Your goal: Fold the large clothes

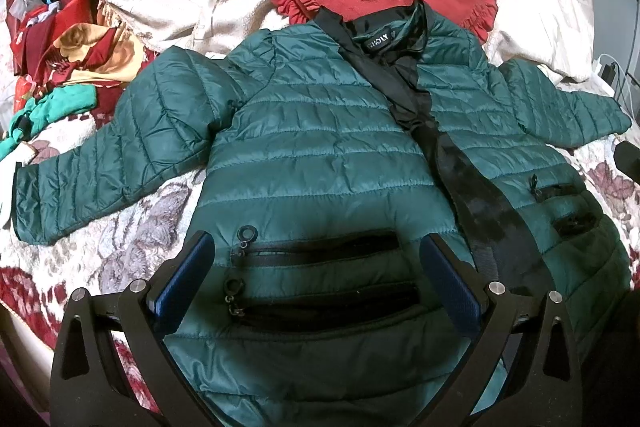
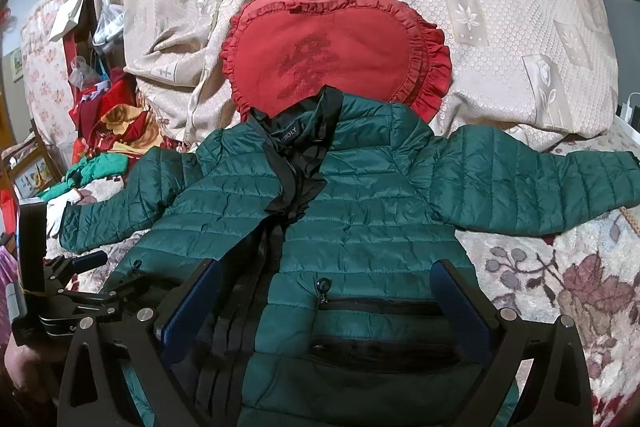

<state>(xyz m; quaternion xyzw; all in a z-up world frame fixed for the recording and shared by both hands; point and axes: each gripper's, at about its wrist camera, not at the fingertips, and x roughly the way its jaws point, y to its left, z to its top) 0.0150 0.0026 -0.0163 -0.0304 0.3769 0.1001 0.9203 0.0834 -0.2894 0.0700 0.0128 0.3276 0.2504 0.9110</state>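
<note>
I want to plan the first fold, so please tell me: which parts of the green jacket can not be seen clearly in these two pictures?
- Jacket hem: both views, behind the grippers and cut by the bottom edge.
- Right cuff: right wrist view, leaves the frame edge.
- Collar label: both views, first letters hidden under the black lining.
- Left cuff: left wrist view, dark and warped near the edge.

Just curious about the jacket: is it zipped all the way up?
No. The green jacket lies open at the front, its black lining showing from the collar down.
</note>
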